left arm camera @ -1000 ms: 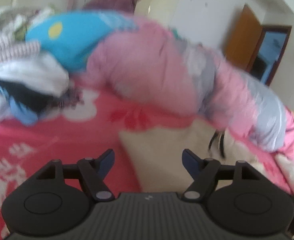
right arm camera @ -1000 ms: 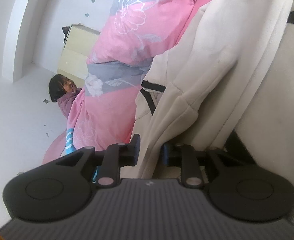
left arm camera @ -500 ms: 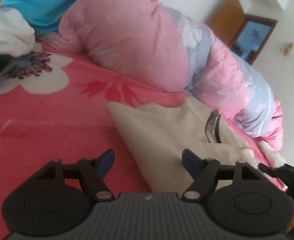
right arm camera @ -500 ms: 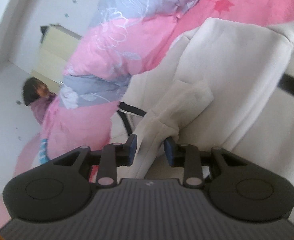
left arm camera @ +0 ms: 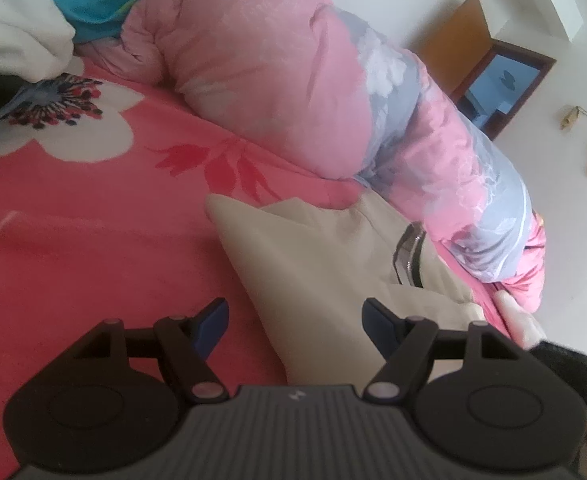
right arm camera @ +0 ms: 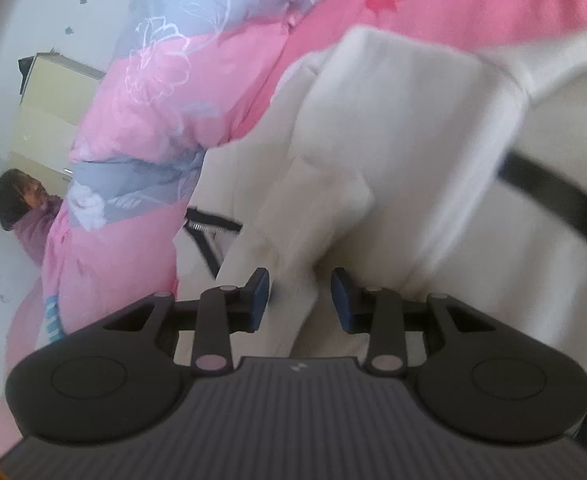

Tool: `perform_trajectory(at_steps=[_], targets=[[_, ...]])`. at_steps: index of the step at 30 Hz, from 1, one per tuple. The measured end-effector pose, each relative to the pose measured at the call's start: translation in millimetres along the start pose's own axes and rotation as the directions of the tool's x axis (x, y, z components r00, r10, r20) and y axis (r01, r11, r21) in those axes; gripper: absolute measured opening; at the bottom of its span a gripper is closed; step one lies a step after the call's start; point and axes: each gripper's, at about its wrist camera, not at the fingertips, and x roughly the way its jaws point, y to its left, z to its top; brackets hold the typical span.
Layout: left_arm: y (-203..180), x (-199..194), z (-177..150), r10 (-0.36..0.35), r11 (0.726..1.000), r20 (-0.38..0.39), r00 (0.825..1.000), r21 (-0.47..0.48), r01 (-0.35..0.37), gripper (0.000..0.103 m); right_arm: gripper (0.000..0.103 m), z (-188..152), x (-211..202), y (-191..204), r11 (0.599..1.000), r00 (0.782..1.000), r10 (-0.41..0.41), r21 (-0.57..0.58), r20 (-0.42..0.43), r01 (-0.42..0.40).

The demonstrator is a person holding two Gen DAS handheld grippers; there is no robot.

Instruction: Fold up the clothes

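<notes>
My left gripper [left arm camera: 294, 318]: matt black plastic body with a ribbed top and smooth blue pads. My right gripper [right arm camera: 299, 292]: the same finish. Cream garment [left arm camera: 317, 264]: soft, matt cloth with black trim and a metallic zip [left arm camera: 407, 254]. Bed cover [left arm camera: 93, 216]: fuzzy pink fleece, flower-printed. Quilt [left arm camera: 261, 80]: smooth, puffy, faintly sheened cloth. Door [left arm camera: 453, 36]: smooth orange-brown wood.

a rolled pink and grey floral quilt [left arm camera: 293, 92] lies across the red flowered bedsheet [left arm camera: 73, 220]. beyond it stand a wooden door [left arm camera: 453, 52] and a pale cabinet [right arm camera: 49, 108]; a person in purple [right arm camera: 33, 228] sits by the white wall.
</notes>
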Motion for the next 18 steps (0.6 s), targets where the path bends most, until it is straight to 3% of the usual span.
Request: perform_trajectory(at_steps=[3,6,13,18], targets=[[-0.9,0.7,-1.5,-0.002,1.0,0.003,1.0,0.014,0.002,0.074,0.033,8.6,13.5,2.9,1.0,1.0,-0.004,-0.007,-0.001,0.004],[0.8,5.0,-3.2,0.017,1.0,-0.002,1.0,0.02,-0.016,0.074,0.009,18.6,8.0,26.7,0.996,0.999,0.013,-0.086,0.045,-0.009],[-6.0,-3.4,-3.2,-0.048,0.998,0.008,0.999,0.044,0.047,0.074,0.007,42.0,-4.9,82.2,0.962,0.987,0.065,-0.27,0.146,-0.023],[-33.8,-15.2,-15.7,-0.094,0.978,-0.029,0.995,0.183,0.097,0.076,0.007,59.6,-16.1,103.1,0.931,0.971,0.063,-0.364,0.231,0.026]])
